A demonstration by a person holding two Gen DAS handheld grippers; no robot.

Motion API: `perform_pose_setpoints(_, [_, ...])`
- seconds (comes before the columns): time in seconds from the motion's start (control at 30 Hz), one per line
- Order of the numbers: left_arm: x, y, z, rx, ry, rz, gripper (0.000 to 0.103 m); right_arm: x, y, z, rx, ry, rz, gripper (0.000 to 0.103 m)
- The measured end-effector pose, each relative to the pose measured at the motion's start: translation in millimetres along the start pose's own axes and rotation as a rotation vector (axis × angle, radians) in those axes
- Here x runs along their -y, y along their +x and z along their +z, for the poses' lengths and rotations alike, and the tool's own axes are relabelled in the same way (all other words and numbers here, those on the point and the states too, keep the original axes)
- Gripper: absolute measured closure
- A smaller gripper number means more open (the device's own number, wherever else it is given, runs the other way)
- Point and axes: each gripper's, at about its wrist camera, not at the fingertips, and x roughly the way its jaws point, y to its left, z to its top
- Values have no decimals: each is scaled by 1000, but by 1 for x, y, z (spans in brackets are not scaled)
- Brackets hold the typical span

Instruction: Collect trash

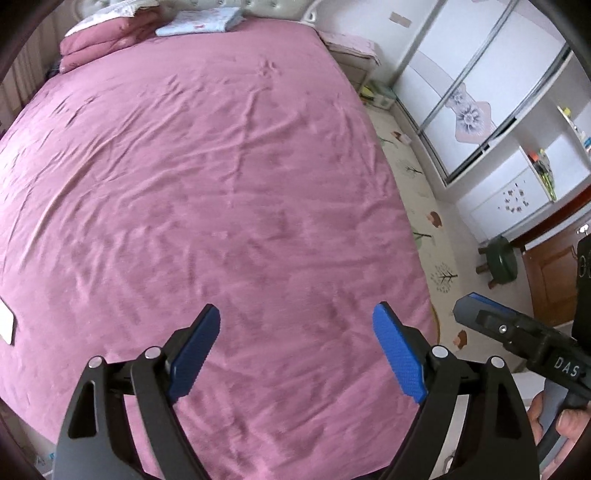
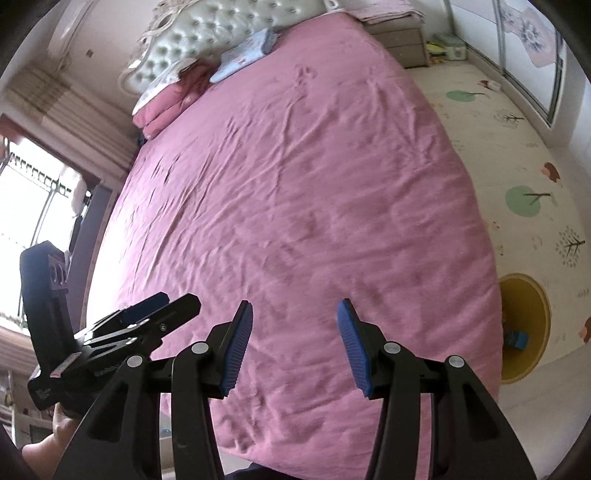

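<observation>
over pink bed (image 1: pixel 221 166): left claw (image 1: pixel 297 354) wide, right claw (image 2: pixel 295 345) wide, nothing held; yellow bin (image 2: pixel 524 325) beside bed edge.

A wrinkled pink bed (image 1: pixel 221 166) bears folded pink quilts (image 1: pixel 107 40) and a blue folded cloth (image 1: pixel 199 20) by its headboard.

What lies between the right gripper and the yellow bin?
Only pink bedspread separates right gripper from yellow bin beside the bed, in the right wrist view.

Bedroom — pink bed (image 1: pixel 221 166) (tufted headboard (image 2: pixel 207 33)), wardrobe (image 1: pixel 480 92).
</observation>
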Motion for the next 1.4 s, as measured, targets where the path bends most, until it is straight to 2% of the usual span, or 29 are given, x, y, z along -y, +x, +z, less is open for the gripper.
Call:
perform_pose_setpoints(0.2, [-16, -44, 1, 57, 7, 43, 10, -38, -15, 1, 8, -69, 6, 51])
perform_pose_setpoints(0.4, [-21, -100, 4, 151, 28, 134, 4, -75, -53, 8, 75, -109, -18, 38])
perform_pose_setpoints(0.67, [-15, -158, 6, 252, 30, 137, 4, -115, -97, 14, 162, -176, -22, 24])
perform_pose_setpoints(0.77, [-11, -173, 7, 285, 39, 144, 4, -123, -107, 14, 180, -182, -23, 21])
perform_pose_setpoints(1.0, [-6, -195, 7, 360, 57, 229, 4, -126, -118, 11, 209, -168, -24, 17])
perform_pose_setpoints(1.17, [-9, -207, 5, 400, 18, 223, 4, -131, -119, 8, 211, -180, -40, 16])
perform_pose_setpoints(1.4, [-9, -209, 5, 393, 3, 203, 4, -139, -125, 2, 240, -221, -74, 15])
